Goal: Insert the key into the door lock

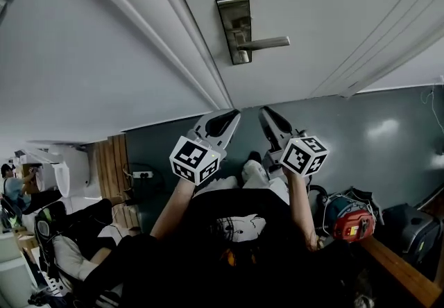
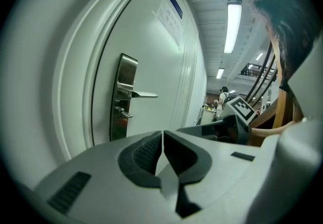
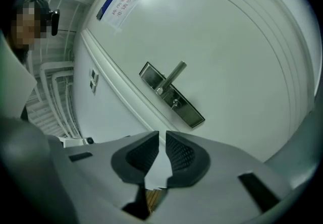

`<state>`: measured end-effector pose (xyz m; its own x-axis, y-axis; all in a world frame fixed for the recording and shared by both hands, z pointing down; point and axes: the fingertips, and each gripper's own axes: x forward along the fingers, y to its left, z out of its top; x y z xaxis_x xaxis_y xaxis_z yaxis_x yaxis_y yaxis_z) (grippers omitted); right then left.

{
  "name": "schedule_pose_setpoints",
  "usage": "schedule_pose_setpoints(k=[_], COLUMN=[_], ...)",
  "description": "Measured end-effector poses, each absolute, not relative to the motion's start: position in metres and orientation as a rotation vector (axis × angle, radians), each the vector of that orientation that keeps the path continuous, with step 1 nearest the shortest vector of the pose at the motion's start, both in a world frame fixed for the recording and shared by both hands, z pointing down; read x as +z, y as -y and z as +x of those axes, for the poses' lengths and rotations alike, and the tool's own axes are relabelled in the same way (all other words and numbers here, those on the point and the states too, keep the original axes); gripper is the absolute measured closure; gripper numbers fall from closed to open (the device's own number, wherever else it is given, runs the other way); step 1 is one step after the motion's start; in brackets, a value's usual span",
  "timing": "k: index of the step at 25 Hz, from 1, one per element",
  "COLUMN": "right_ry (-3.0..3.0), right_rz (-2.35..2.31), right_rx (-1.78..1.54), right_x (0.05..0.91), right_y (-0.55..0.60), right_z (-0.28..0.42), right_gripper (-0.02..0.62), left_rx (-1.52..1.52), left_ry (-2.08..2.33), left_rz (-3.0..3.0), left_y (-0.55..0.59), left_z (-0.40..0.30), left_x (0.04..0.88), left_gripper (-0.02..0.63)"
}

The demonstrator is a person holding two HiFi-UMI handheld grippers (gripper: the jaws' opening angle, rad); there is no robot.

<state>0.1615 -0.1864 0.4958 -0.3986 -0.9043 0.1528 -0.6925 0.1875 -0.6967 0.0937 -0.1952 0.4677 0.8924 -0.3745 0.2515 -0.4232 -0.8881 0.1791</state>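
A white door (image 1: 326, 15) fills the upper head view. On it sits a steel lock plate (image 1: 234, 26) with a lever handle (image 1: 267, 43). Below the lever a small metal piece that looks like a key (image 1: 242, 56) sticks out of the keyhole, also seen as the key (image 2: 122, 113) and the key (image 3: 175, 102). My left gripper (image 1: 225, 119) hangs well back from the door, its jaws (image 2: 162, 137) shut tip to tip on nothing. My right gripper (image 1: 272, 119) is beside it, also apart from the lock, with a narrow gap at its tips (image 3: 162, 140) and nothing between them.
The door frame (image 1: 166, 29) runs left of the lock. A notice (image 3: 123, 1) is stuck on the door. On the dark floor (image 1: 374, 140) lie a red device (image 1: 352, 222) and a black bag (image 1: 409, 227); a wooden bench (image 1: 402, 268) stands at right. People sit far left (image 1: 14, 189).
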Motion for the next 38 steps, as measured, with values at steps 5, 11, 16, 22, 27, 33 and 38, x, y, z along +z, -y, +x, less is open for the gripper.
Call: schedule_pose_setpoints(k=[5,11,16,22,27,33,38], right_ry=[-2.144,-2.147,-2.149,-2.127,-2.141,-2.135,-2.119], right_rz=[-1.581,-1.650,-1.704,-1.778,-1.839,-1.864,-1.912], right_rx=[-0.995,-0.995,-0.940,-0.863,-0.809,-0.800,-0.759], right_x=[0.490,0.489,0.481,0.473,0.470,0.471,0.469], right_y=[0.165,0.138,0.108,0.083,0.061,0.040,0.029], right_z=[0.136,0.092,0.066,0.053,0.046,0.046,0.053], right_gripper=[0.565,0.565,0.565,0.565,0.565,0.566,0.566], left_rx=[0.299,0.263,0.243,0.247,0.260,0.266,0.265], left_ry=[0.537,0.489,0.426,0.350,0.308,0.250,0.219], left_rz=[2.867,2.883,2.905,2.926,2.949,2.968,2.985], left_y=[0.177,0.155,0.126,0.100,0.079,0.061,0.050], left_z=[0.069,0.031,0.009,-0.006,-0.015,-0.012,-0.012], left_x=[0.463,0.457,0.455,0.455,0.456,0.459,0.459], left_gripper=[0.591,0.591,0.591,0.591,0.591,0.591,0.591])
